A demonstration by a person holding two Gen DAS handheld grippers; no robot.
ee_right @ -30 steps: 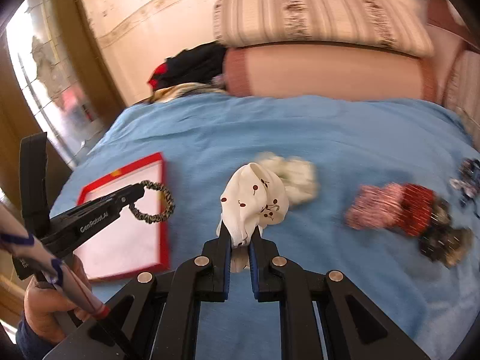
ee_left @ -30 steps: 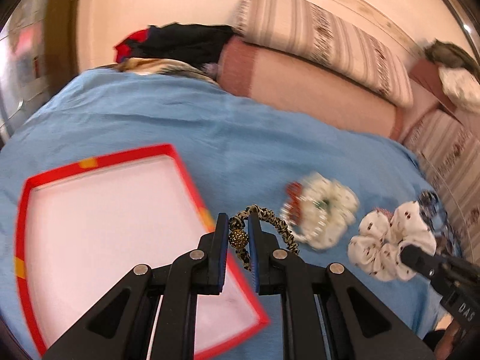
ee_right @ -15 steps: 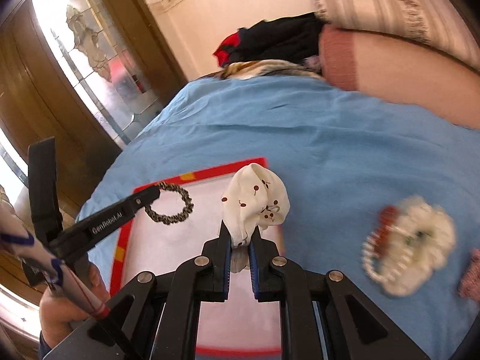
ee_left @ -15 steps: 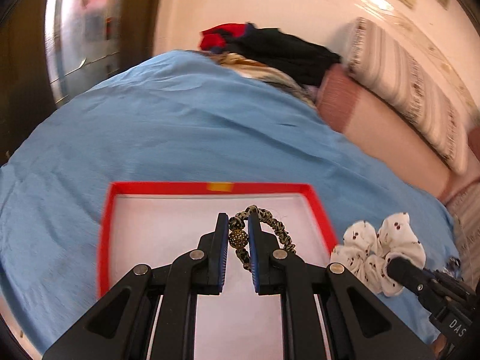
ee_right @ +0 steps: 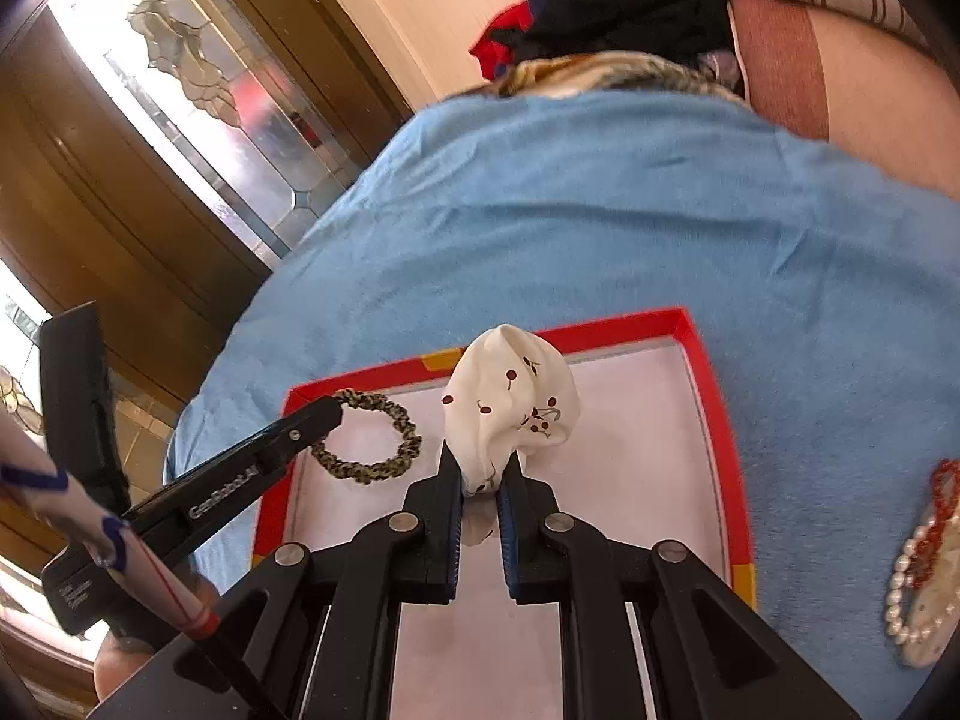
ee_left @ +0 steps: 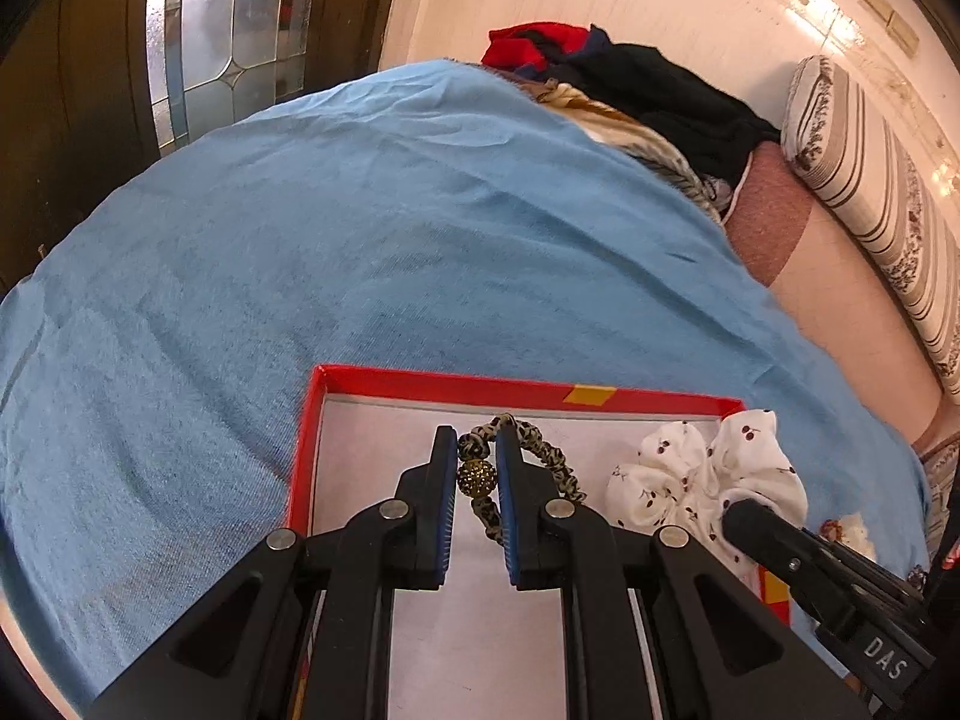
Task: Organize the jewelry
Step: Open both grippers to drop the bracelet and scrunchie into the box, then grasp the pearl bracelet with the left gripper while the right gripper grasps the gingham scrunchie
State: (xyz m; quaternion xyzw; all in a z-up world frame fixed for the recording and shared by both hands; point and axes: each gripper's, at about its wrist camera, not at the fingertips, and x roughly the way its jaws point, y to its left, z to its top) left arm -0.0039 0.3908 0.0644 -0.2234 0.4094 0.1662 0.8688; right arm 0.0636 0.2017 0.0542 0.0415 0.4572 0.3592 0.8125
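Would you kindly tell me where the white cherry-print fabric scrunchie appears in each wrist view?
Left wrist: white cherry-print fabric scrunchie lower right, over the tray's right edge.
Right wrist: centre, pinched in the right gripper.
Shared landmark: red-rimmed white tray.

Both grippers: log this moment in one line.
left gripper: holds hair tie | right gripper: holds scrunchie | both over red tray

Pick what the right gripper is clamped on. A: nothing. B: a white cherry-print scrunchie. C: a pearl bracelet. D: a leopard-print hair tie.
B: in the right wrist view the right gripper pinches the white cherry-print scrunchie above the red-rimmed tray.
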